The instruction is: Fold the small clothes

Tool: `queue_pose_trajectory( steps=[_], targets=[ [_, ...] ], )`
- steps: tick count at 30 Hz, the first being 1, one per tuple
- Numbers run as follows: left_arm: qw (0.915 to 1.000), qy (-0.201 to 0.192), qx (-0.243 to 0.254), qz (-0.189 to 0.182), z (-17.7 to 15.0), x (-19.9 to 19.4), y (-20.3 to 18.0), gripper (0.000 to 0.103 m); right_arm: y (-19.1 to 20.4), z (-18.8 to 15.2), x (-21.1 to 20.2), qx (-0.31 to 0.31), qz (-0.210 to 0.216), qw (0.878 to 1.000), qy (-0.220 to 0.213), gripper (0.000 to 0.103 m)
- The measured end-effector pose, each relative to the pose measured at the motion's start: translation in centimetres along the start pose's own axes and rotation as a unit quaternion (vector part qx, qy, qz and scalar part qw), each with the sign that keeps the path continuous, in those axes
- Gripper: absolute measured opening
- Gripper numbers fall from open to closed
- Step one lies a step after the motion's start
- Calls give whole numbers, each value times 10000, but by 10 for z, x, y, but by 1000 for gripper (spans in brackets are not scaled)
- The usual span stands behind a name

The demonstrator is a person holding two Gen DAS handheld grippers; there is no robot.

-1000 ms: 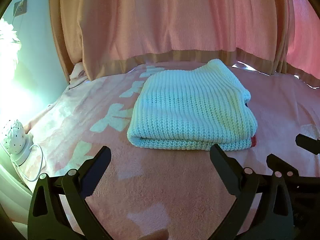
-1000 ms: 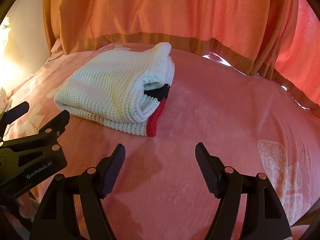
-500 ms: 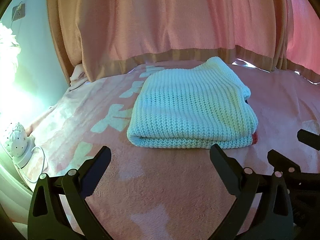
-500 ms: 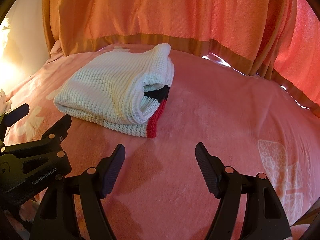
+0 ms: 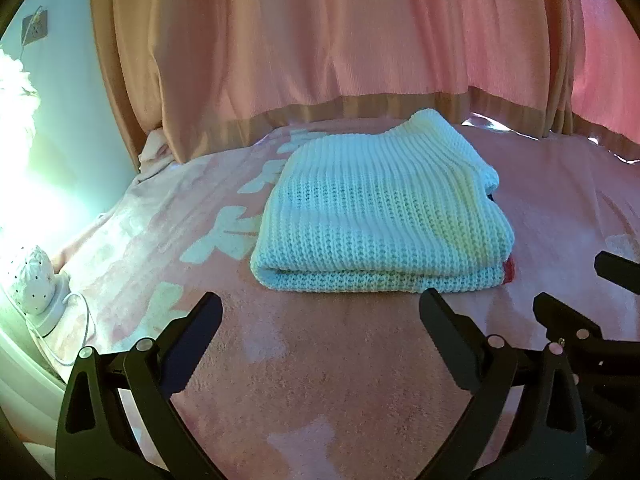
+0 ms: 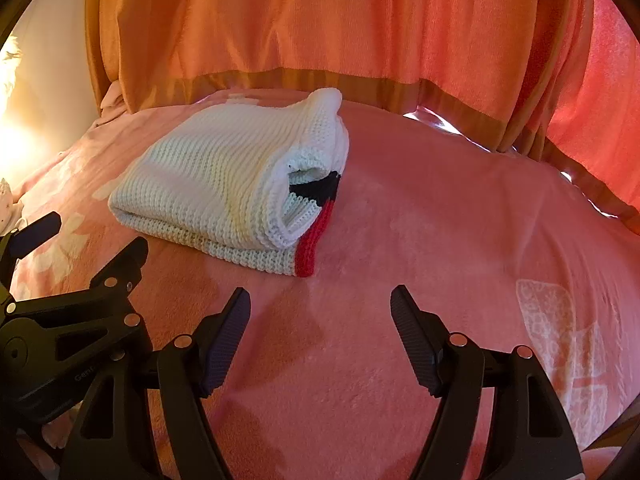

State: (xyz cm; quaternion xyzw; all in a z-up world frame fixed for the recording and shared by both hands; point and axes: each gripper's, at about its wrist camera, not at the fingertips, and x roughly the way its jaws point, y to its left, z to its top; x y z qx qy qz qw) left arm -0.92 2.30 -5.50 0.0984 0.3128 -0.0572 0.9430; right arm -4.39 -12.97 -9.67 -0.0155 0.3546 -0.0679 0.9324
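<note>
A white knit sweater (image 5: 380, 208) lies folded into a thick rectangle on a pink fleece blanket (image 5: 320, 380) that covers the bed. It sits toward the blanket's far edge, close to where a peach curtain (image 5: 320, 40) hangs down to the bedding. The folded edge of the sweater faces the grippers, and its layers stack evenly. From the right wrist view the sweater (image 6: 232, 176) shows its open end: a red band (image 6: 314, 236) runs along the bottom layer's edge, and a black band (image 6: 316, 189) peeks out between the layers above it.

The left gripper (image 5: 320, 312) hovers over the blanket just short of the sweater's near edge, its jaws spread wide and holding nothing. The right gripper (image 6: 320, 304) hangs beside it, near the sweater's red-trimmed corner, jaws likewise wide apart and empty. Neither touches the garment. Each gripper's black frame shows at the edge of the other's view.

At the blanket's left edge a small white dotted lamp (image 5: 34, 280) stands on a round base with a white cord (image 5: 86, 320) looping beside it. A wall socket (image 5: 35, 29) sits high on the pale wall behind. Pale flower shapes (image 5: 224, 236) pattern the blanket left of the sweater.
</note>
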Motion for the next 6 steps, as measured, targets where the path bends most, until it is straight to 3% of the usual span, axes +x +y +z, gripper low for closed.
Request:
queue_pose_trajectory(
  steps=[6],
  targets=[
    [10000,-94,20,16,1,-3,-1,96,-1,0,0,41,5,10000,-10,70]
  ],
)
